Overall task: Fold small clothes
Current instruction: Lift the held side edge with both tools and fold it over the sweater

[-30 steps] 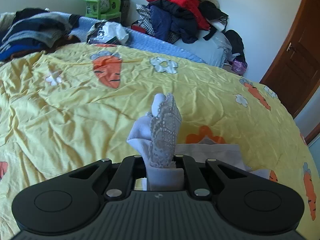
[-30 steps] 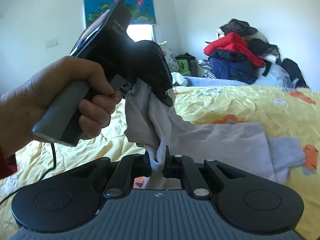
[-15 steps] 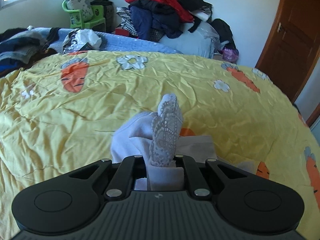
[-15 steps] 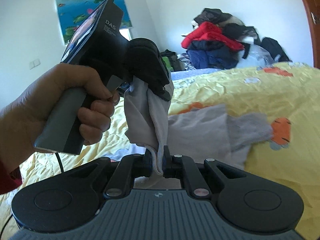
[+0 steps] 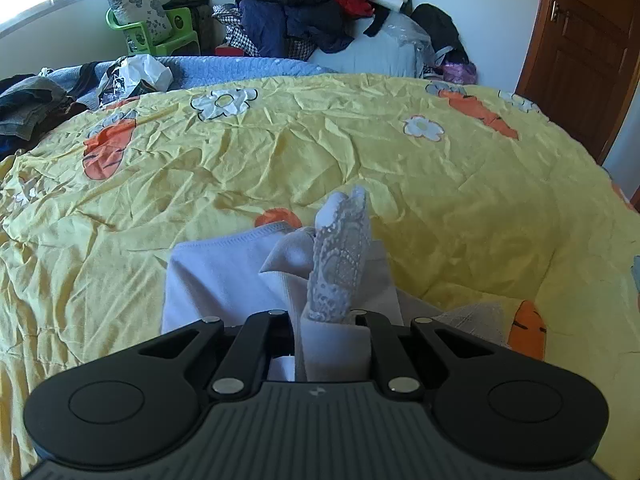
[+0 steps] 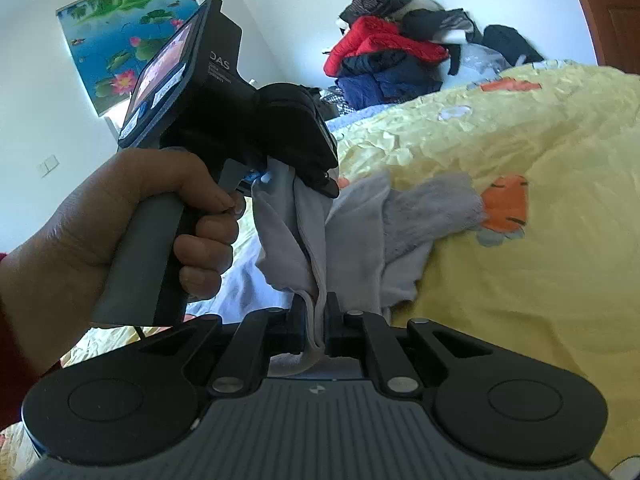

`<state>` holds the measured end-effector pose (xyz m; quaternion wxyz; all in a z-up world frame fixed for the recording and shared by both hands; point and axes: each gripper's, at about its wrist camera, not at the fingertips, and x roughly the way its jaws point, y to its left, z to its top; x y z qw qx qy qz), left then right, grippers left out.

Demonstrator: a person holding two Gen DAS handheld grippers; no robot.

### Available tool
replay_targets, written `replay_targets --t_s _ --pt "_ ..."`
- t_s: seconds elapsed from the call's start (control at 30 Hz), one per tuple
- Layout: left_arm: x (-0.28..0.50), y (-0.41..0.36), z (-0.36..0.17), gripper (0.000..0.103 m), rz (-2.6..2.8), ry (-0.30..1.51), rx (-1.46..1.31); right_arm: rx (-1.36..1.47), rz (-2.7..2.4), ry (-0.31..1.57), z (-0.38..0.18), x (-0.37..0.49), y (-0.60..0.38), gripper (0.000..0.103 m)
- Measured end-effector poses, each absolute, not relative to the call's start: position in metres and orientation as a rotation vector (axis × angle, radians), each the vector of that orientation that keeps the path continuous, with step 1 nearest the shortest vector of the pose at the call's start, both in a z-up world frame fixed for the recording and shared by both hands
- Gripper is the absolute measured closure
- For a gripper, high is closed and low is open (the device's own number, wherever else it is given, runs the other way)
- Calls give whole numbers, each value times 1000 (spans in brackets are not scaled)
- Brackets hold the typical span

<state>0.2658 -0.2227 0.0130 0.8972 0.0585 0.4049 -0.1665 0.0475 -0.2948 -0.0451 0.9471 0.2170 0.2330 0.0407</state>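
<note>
a pale lace-trimmed garment (image 5: 340,264), only partly folded, is clamped in both the left gripper (image 5: 330,320) and right gripper (image 6: 316,320), its far end trailing on the yellow bed (image 5: 440,200), not yet laid flat.

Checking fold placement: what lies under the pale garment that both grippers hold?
Under the pale garment is the yellow carrot-print bedspread. An orange carrot print peeks past its far edge; anything beneath its middle is covered.
</note>
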Motion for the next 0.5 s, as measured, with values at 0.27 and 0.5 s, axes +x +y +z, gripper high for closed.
replay_targets --t_s 0.27,0.5 --pt "268 -239 6 90 -357 847 152 528 96 504 -58 49 -311 94" --pt "277 -243 11 54 -342 804 105 645 105 530 -71 51 -327 95"
